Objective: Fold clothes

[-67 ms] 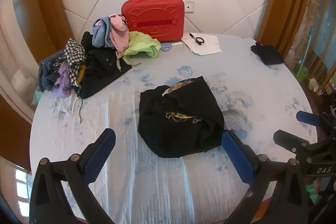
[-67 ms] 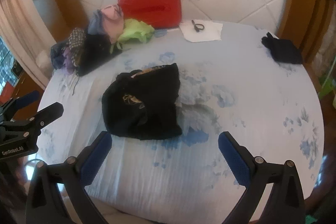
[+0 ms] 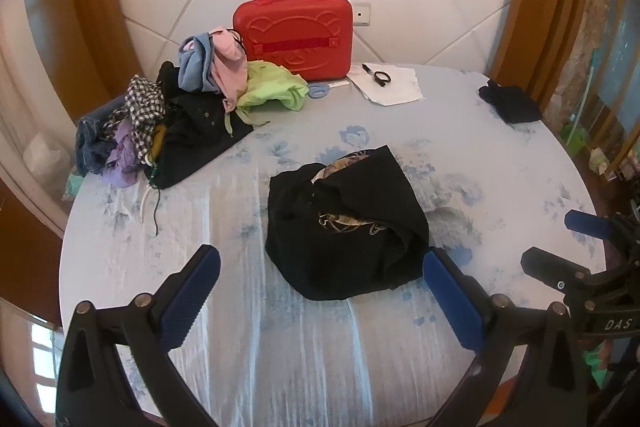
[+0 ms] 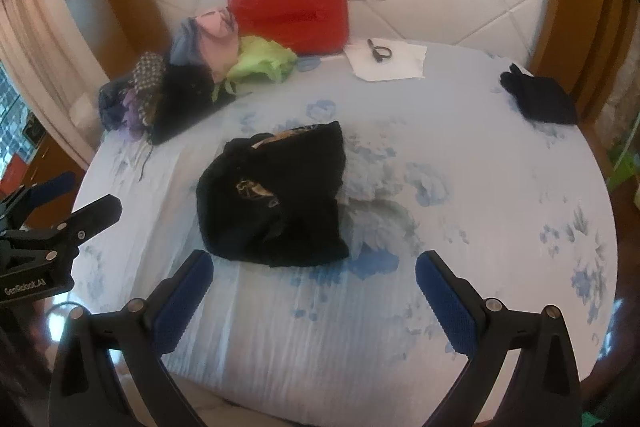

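A crumpled black garment with a gold print (image 3: 348,223) (image 4: 276,195) lies in the middle of the round table. My left gripper (image 3: 320,259) hovers above the table's near side, open wide, its blue pads apart and clear of the cloth, nothing between them. My right gripper (image 4: 314,265) is likewise open and empty, just short of the garment's near edge. Each gripper shows at the edge of the other's view: the right one (image 3: 560,247) and the left one (image 4: 72,199). A heap of mixed clothes (image 3: 180,115) (image 4: 188,83) sits at the far left.
A red hard case (image 3: 294,35) (image 4: 292,15) stands at the back against the white padded wall. Papers with a pen (image 3: 386,83) (image 4: 386,61) lie beside it. A small folded black cloth (image 3: 510,103) (image 4: 540,99) rests at the far right. The tablecloth (image 3: 280,339) is pale blue with flowers.
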Tool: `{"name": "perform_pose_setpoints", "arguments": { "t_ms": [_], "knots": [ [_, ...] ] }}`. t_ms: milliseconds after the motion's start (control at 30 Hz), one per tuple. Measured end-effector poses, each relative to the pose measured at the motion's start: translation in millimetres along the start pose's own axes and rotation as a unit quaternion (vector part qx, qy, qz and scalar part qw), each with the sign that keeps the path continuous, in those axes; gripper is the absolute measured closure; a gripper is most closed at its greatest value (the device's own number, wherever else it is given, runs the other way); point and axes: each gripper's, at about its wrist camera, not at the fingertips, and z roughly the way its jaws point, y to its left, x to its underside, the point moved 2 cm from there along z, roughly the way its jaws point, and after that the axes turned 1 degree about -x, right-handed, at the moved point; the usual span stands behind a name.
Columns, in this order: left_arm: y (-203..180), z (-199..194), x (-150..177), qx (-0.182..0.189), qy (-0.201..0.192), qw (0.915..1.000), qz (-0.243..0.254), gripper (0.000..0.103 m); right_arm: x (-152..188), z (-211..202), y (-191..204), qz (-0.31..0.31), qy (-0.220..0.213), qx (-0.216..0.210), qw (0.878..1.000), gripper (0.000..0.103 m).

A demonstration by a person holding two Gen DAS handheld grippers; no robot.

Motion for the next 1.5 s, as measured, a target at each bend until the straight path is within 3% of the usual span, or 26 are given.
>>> {"name": "perform_pose_setpoints", "arguments": {
  "t_ms": [233, 400, 1500],
  "knots": [
    [9, -10, 8, -0.002, -0.027, 0.9996, -0.001, 0.0, -7, -2, 0, 0.002, 0.004, -0.007, 1.0, 0.0],
    [8, -5, -1, -0.012, -0.003, 0.9999, 0.002, 0.0, -2, -3, 4, -0.005, -0.005, -0.004, 1.0, 0.0],
    [18, 7, 2, -0.013, 0.013, 0.9998, 0.001, 0.0, -10, 5, 4, -0.007, 0.006, 0.006, 1.0, 0.0]
  ]
}}
